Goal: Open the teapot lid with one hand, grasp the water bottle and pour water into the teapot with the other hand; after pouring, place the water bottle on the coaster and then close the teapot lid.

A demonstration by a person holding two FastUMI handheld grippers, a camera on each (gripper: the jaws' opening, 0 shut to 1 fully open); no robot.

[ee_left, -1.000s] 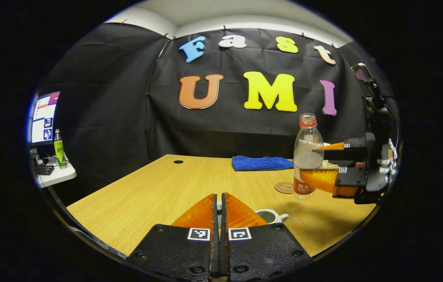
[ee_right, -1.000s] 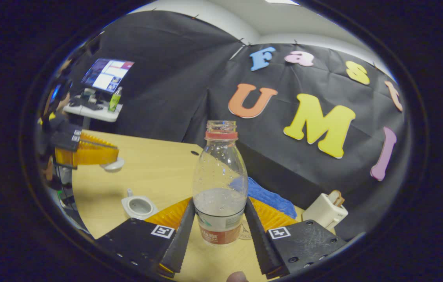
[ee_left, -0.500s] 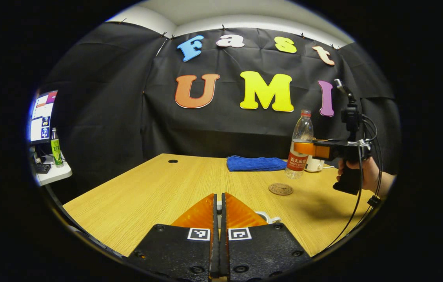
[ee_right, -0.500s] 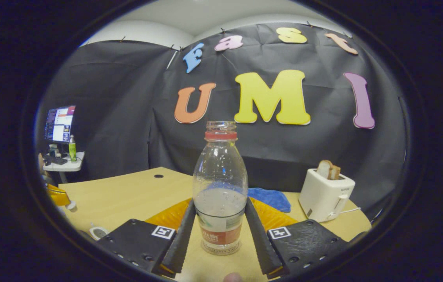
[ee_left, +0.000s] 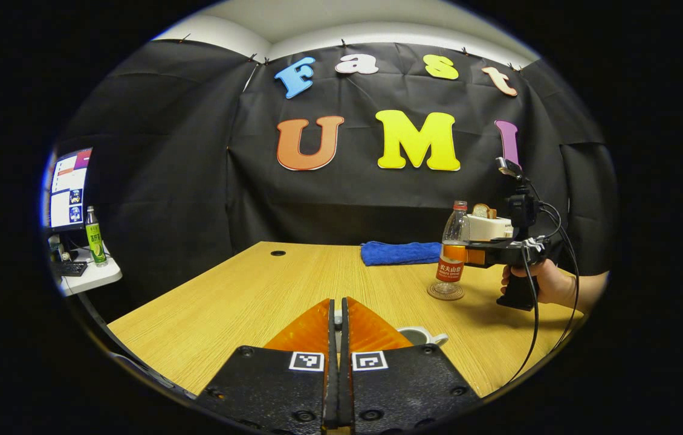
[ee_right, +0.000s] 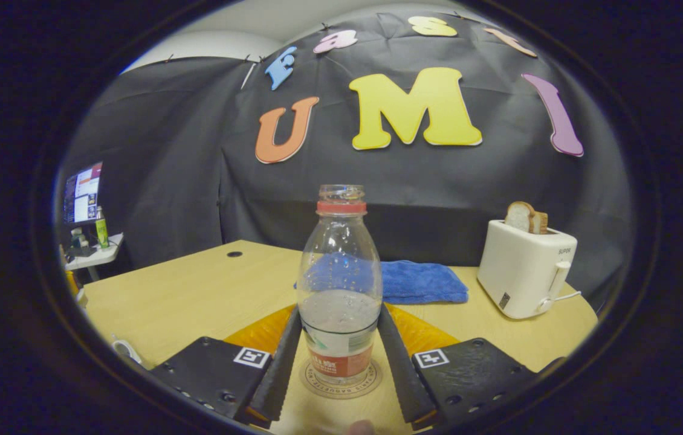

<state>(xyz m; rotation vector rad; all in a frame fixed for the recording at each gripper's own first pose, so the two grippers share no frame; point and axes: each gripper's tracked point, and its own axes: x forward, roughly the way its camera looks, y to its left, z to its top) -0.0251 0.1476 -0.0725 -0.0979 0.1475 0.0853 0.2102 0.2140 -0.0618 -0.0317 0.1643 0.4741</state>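
- Right gripper view: the right gripper (ee_right: 339, 356) is seen with its two fingers pressed against either side of the clear plastic water bottle with a red neck ring and red label (ee_right: 339, 290), which is held upright, uncapped and partly filled.
- The bottle's base is now set on the round brown coaster (ee_right: 341, 382) between the fingertips; half a second ago it was held above bare wood, and a second ago it was carried in the air.
- Beyond the fingertips a folded blue cloth (ee_right: 420, 282) is seen, and to their right a white toaster holding bread slices (ee_right: 526, 269).
- Left gripper view: the left gripper (ee_left: 337, 320) is seen fully closed, as before; whether the lid is pinched between the fingers cannot be told.
- Just right of its fingertips the open white teapot (ee_left: 419, 335) is partly hidden on the light wooden table (ee_left: 245, 296).
- Farther to the right, the bottle and a person's hand (ee_left: 544, 281) on the handle are seen, lower than earlier.
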